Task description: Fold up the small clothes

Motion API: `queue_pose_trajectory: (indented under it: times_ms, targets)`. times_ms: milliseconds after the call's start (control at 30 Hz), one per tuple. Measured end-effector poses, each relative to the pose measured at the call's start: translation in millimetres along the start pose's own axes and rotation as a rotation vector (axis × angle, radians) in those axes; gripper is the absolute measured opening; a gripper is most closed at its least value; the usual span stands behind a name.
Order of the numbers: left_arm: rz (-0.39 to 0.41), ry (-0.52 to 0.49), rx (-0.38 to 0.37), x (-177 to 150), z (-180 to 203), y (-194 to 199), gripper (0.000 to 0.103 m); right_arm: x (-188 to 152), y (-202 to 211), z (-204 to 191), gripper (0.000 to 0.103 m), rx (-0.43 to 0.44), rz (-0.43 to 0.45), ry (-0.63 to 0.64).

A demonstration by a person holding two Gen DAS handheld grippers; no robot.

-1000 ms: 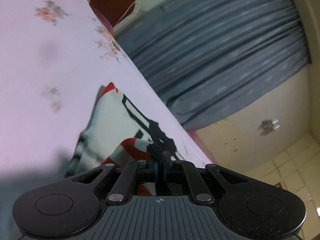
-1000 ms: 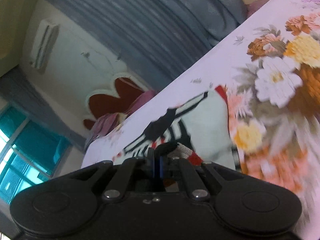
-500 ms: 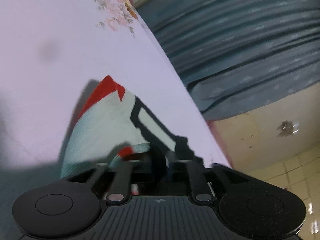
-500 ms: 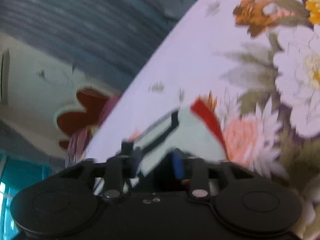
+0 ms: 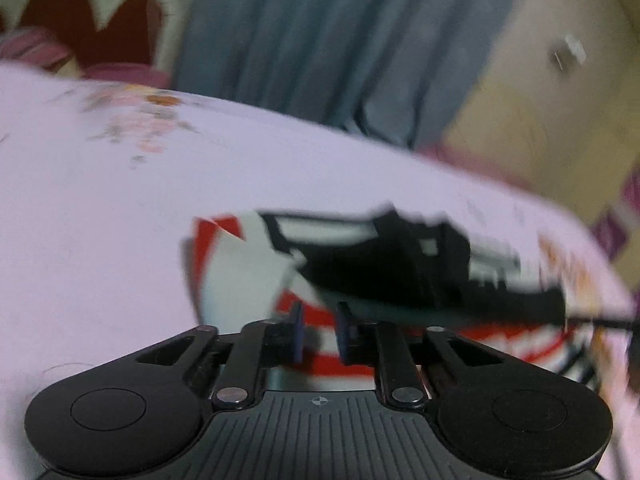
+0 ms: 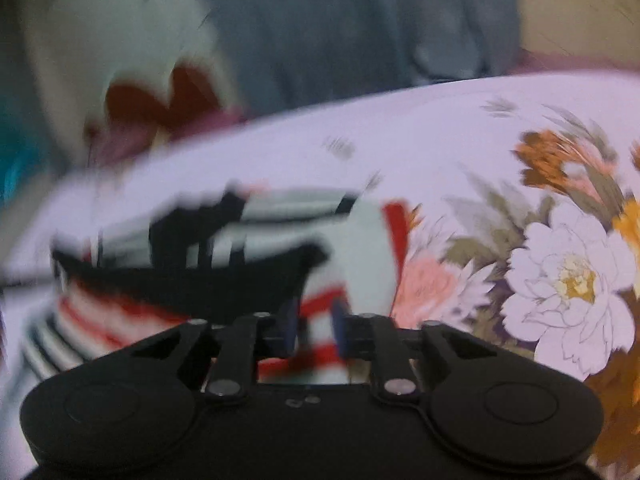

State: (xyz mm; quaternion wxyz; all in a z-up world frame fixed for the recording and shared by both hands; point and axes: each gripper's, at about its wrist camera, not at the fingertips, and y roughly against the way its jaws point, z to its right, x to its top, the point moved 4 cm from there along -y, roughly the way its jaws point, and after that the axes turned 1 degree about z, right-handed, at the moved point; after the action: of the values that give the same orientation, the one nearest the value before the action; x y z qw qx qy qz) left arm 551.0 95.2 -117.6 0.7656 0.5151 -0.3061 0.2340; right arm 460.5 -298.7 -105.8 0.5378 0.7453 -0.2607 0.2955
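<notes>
Garment (image 5: 248,268), left wrist view: small white knit with red and black bands, judged light and limp, lying on the floral bedsheet (image 5: 100,208) near its far edge; left gripper (image 5: 318,330) jaws have just been closing, narrow gap, striped hem between, pads apparently not pressing. Right wrist view: right gripper (image 6: 314,328) likewise closing over the garment's (image 6: 368,256) near hem, the place to grip; open sheet (image 6: 420,140) lies toward the flowered side.

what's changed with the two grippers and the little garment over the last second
Both grippers, left gripper and right gripper, let go of the garment: a second ago each was pinching its striped edge, now a gap shows between the jaws, which have just been closing again. Both views rolled level. The garment still lies on the floral bedsheet.
</notes>
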Motion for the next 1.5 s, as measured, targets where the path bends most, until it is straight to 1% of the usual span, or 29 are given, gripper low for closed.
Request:
queue_pose_trajectory:
  times_ms: [67, 133, 167, 233, 300, 367, 400, 433, 533, 600, 733, 767, 800, 867, 900, 967, 1000, 1067, 1100, 1133, 1200, 1233, 1300, 1333, 1367, 1400, 1433, 1467, 1500]
  targets:
    - [-0.031, -0.065, 0.021, 1.5, 12.6, -16.4, 0.015, 0.7, -15.1, -15.3, 0.013, -0.015, -0.051, 0.114]
    - [-0.029, -0.09, 0.049, 9.8, 20.9, -30.2, 0.015, 12.2, -29.0, -20.6, 0.012, -0.026, -0.046, 0.125]
    - [-0.012, -0.083, 0.073, 16.2, 22.2, -35.5, 0.015, 21.5, -37.6, -18.8, 0.011, -0.044, -0.032, 0.105]
    - [0.021, -0.04, 0.096, 28.4, 15.3, -44.5, 0.015, 41.6, -50.5, -8.0, 0.021, -0.107, 0.025, 0.023]
    - [0.051, -0.011, 0.093, 36.7, 10.3, -44.5, 0.015, 54.3, -51.9, 4.6, 0.024, -0.109, 0.065, -0.098]
    - [0.068, -0.018, 0.101, 39.7, 7.8, -44.6, 0.015, 57.6, -44.1, 7.5, 0.028, -0.098, 0.091, -0.135]
    - [0.066, -0.024, 0.099, 39.4, 5.8, -43.4, 0.017, 55.4, -40.4, 6.3, 0.029, -0.09, 0.1, -0.119]
    - [0.057, -0.035, 0.099, 38.3, 3.6, -43.2, 0.023, 52.4, -37.5, 4.5, 0.03, -0.088, 0.098, -0.097]
    - [0.022, -0.06, 0.107, 34.1, -1.9, -51.7, 0.042, 42.9, -40.7, 4.2, 0.046, -0.097, 0.071, -0.063]
    - [0.011, -0.075, 0.103, 33.6, -1.5, -56.4, 0.046, 43.3, -49.0, 4.3, 0.046, -0.098, 0.064, -0.073]
    - [-0.04, -0.12, 0.092, 37.2, 3.3, -74.4, 0.047, 47.0, -69.4, 1.1, 0.045, -0.106, 0.028, -0.048]
    - [-0.063, -0.131, 0.088, 37.5, 4.9, -79.6, 0.047, 47.3, -74.1, -1.6, 0.043, -0.111, 0.014, -0.031]
    - [-0.075, -0.144, 0.097, 37.8, 6.3, -83.9, 0.046, 47.2, -77.9, -4.3, 0.039, -0.127, 0.005, -0.008]
    - [-0.066, -0.177, 0.122, 37.8, 11.2, -85.5, 0.007, 49.0, -81.7, -12.6, 0.014, -0.158, -0.005, 0.057]
    - [-0.04, -0.181, 0.15, 38.5, 12.3, -82.4, 0.003, 51.1, -81.1, -17.8, 0.005, -0.17, -0.006, 0.088]
    - [0.086, -0.122, 0.163, 39.5, 9.7, -63.1, 0.003, 55.9, -74.9, -26.9, 0.005, -0.189, 0.02, 0.142]
    - [0.139, -0.106, 0.192, 38.1, 7.7, -52.8, 0.003, 59.0, -68.0, -29.9, 0.005, -0.199, 0.062, 0.158]
    - [0.181, -0.089, 0.235, 34.4, 2.9, -45.8, 0.003, 64.7, -59.4, -27.3, 0.004, -0.207, 0.119, 0.142]
    - [0.181, -0.088, 0.246, 32.4, 0.7, -48.6, 0.003, 66.6, -61.3, -21.6, 0.004, -0.226, 0.13, 0.129]
    - [0.145, -0.092, 0.248, 30.9, -1.0, -57.3, 0.003, 67.2, -67.6, -15.1, 0.004, -0.236, 0.122, 0.11]
    - [0.08, -0.134, 0.282, 26.7, -0.5, -76.0, 0.003, 64.1, -87.7, -5.2, 0.004, -0.248, 0.062, 0.085]
    - [0.071, -0.154, 0.296, 25.4, 1.1, -81.3, 0.003, 59.9, -96.8, -3.1, 0.005, -0.263, 0.042, 0.092]
    - [0.057, -0.165, 0.307, 26.1, 3.7, -83.3, 0.003, 54.0, -102.3, -5.0, 0.005, -0.284, 0.055, 0.117]
    - [0.051, -0.177, 0.306, 25.5, 4.4, -83.4, 0.003, 53.9, -101.5, -6.4, 0.007, -0.292, 0.056, 0.118]
    - [0.048, -0.18, 0.301, 26.1, 4.4, -82.1, 0.004, 54.3, -100.2, -7.9, 0.015, -0.301, 0.055, 0.118]
    - [0.044, -0.171, 0.305, 28.1, 3.4, -78.4, 0.014, 55.1, -96.6, -10.1, 0.023, -0.328, 0.055, 0.119]
    - [0.052, -0.159, 0.312, 31.5, 4.7, -71.2, 0.027, 57.9, -90.6, -14.4, 0.042, -0.358, 0.069, 0.122]
    - [0.095, -0.153, 0.31, 36.4, 10.7, -61.4, 0.031, 60.5, -82.6, -23.0, 0.047, -0.355, 0.108, 0.131]
    - [0.132, -0.158, 0.287, 40.1, 21.6, -54.7, 0.034, 62.9, -74.2, -35.1, 0.047, -0.313, 0.155, 0.141]
